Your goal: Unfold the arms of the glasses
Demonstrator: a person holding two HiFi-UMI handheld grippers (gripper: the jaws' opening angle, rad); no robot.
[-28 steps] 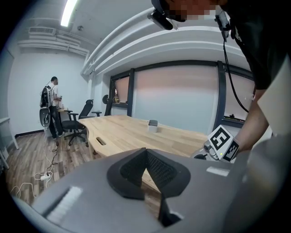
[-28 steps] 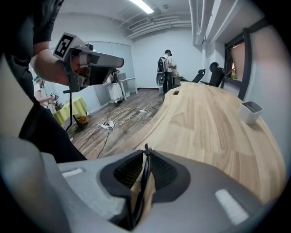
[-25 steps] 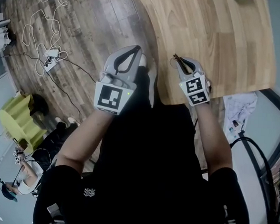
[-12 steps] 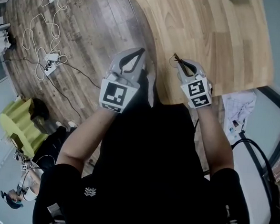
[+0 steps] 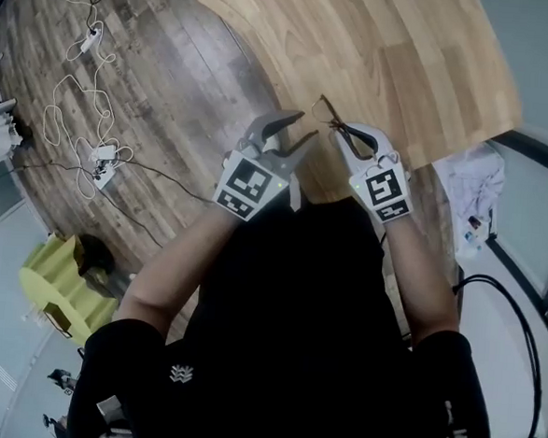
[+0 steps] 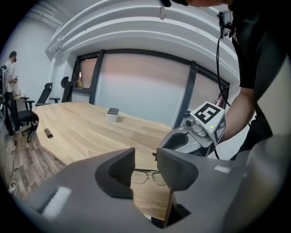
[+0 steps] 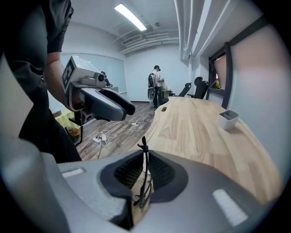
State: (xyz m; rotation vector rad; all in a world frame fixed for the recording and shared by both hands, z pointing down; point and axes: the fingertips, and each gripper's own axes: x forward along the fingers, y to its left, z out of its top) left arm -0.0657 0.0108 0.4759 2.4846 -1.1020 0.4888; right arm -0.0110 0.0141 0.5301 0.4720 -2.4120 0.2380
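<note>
One pair of glasses (image 7: 144,176), mostly hidden, sits pinched edge-on in my right gripper (image 7: 144,157) fingers above the tabletop (image 5: 407,54) edge. My left gripper (image 6: 145,155) fingers, just opened, stand spread, apparently short of the frame.

**Camera placement**

The table (image 5: 408,45) is viewed steeply from above by the head camera. From its near edge it is looked along closely by both gripper views, turned toward each other; the glasses (image 6: 148,177) are shared.
</note>
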